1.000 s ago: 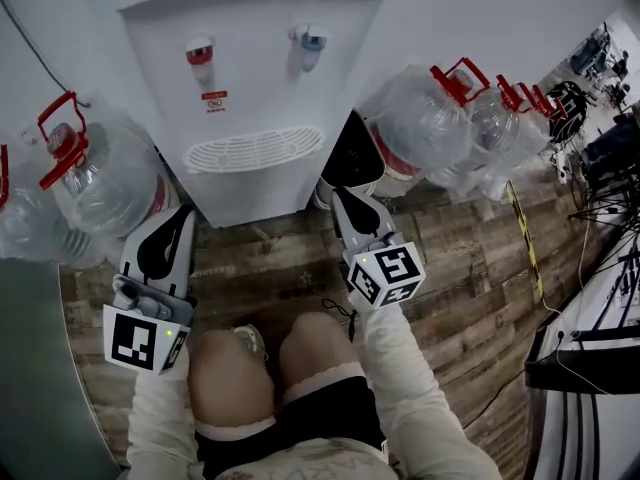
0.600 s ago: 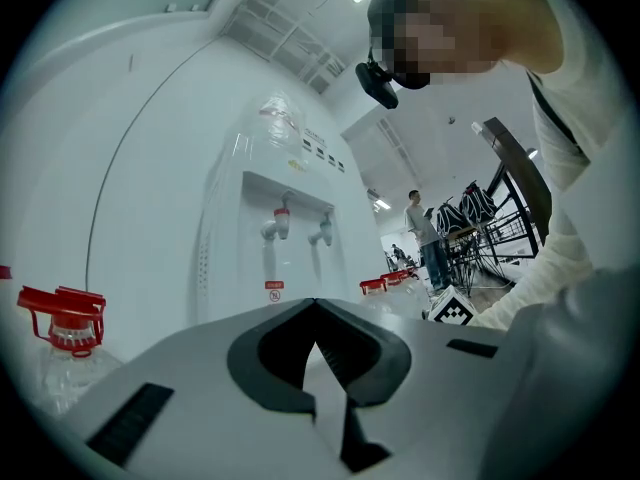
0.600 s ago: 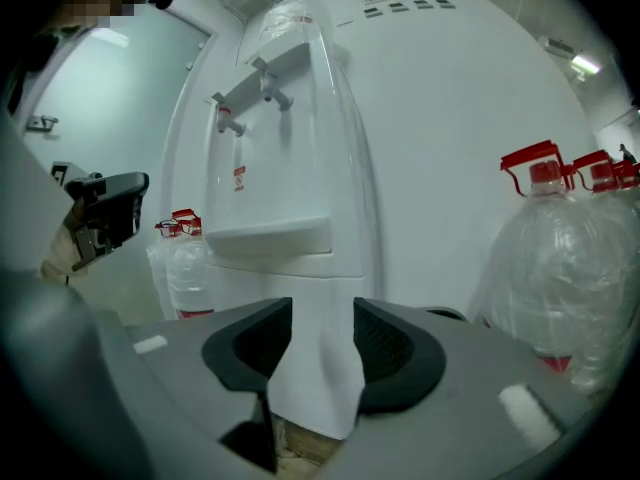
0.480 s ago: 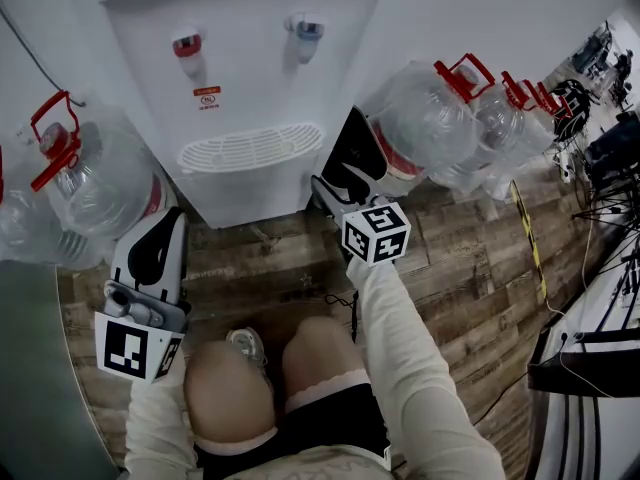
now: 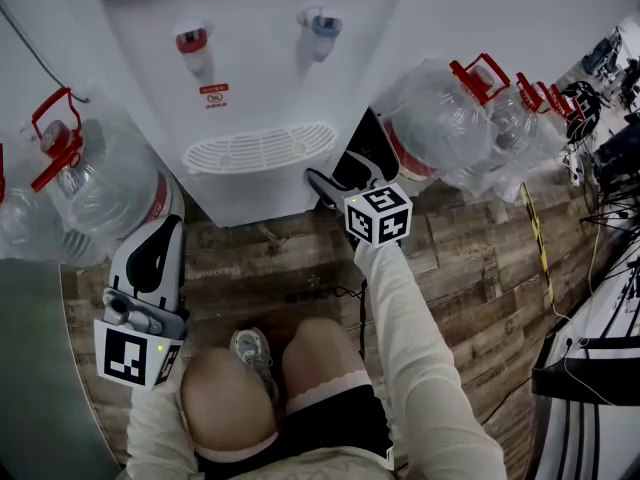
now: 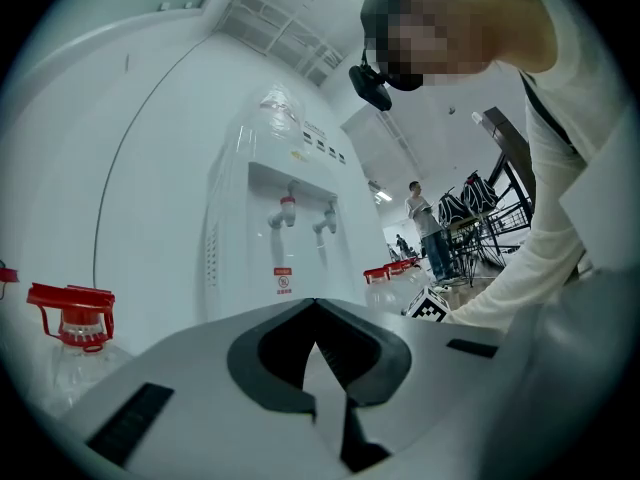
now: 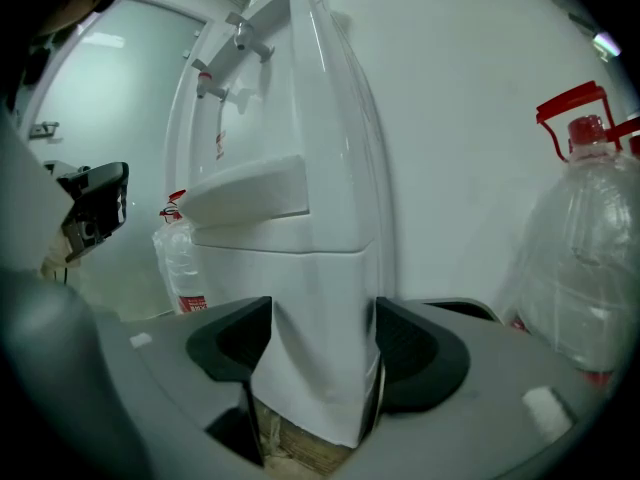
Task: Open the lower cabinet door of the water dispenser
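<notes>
The white water dispenser [image 5: 250, 88] stands against the wall, with a red tap and a blue tap above a drip grille. Its lower cabinet door [image 7: 305, 398] is closed. My right gripper [image 5: 335, 183] is low at the cabinet's front right corner. Its jaws are opening, and in the right gripper view [image 7: 322, 333] that corner edge of the door stands between the two black pads [image 7: 235, 343], which do not press on it. My left gripper [image 5: 165, 223] hangs back to the left of the dispenser, shut and holding nothing, its tips meeting in the left gripper view [image 6: 316, 306].
Clear water jugs with red caps stand on the left [image 5: 100, 183] and right [image 5: 440, 118] of the dispenser. The person's knees [image 5: 230, 398] are on the wood plank floor [image 5: 450, 258]. Cables and black frames [image 5: 590, 348] lie at far right. Another person [image 6: 425, 228] stands far off.
My right gripper has moved forward and down to the dispenser's lower right corner, and its jaws have gone from shut to wide apart. The left gripper has hardly moved.
</notes>
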